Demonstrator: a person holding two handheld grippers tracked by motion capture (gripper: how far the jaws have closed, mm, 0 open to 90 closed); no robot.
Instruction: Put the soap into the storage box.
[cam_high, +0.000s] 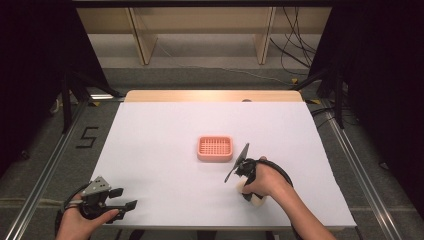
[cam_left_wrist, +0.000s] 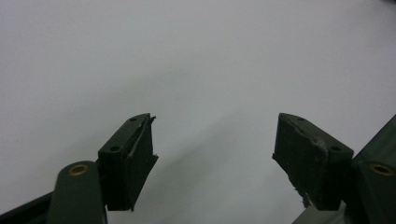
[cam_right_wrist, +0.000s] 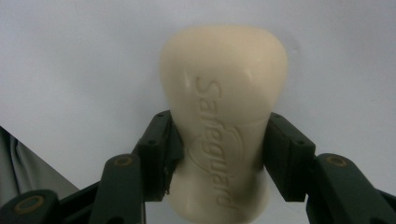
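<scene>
I see the white tabletop (cam_high: 165, 150) spread wide, and near its middle a pink slatted soap dish (cam_high: 215, 148) sits flat. Just right of and nearer than the dish, my right claw (cam_right_wrist: 219, 140) grips a cream soap bar (cam_right_wrist: 224, 93) stamped "Safeguard" — jaws pressed on both its sides, held close to the tabletop. At the near left corner my left claw (cam_left_wrist: 212, 140) rests low over bare white surface — jaws spread wide, nothing between them.
</scene>
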